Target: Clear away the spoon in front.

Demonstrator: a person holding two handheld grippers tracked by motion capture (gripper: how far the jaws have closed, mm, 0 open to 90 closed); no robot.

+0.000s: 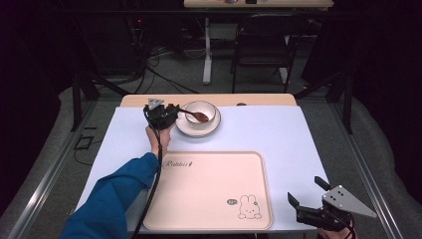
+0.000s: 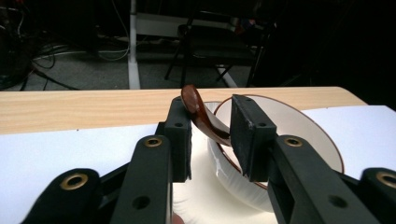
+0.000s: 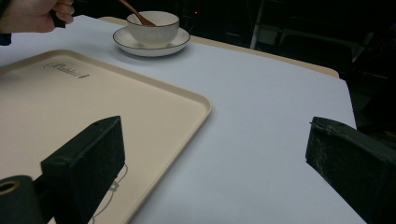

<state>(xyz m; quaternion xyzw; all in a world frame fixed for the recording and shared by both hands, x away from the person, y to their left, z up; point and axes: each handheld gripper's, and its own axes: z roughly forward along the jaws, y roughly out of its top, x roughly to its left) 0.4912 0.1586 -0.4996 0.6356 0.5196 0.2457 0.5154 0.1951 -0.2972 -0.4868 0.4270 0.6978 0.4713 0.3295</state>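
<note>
The left gripper (image 2: 211,135) brackets the brown spoon (image 2: 201,116) handle leaning from the bowl (image 2: 299,135) ahead, jaws narrowed but contact unclear; best squeeze squarely before lifting straight up.

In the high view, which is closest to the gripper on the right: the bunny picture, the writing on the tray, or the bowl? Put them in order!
From the right gripper:
1. The bunny picture, in the tray's near right corner, just left of that gripper.
2. The writing, at the tray's far left corner.
3. The bowl, on its saucer beyond the tray, at the table's far side.
</note>
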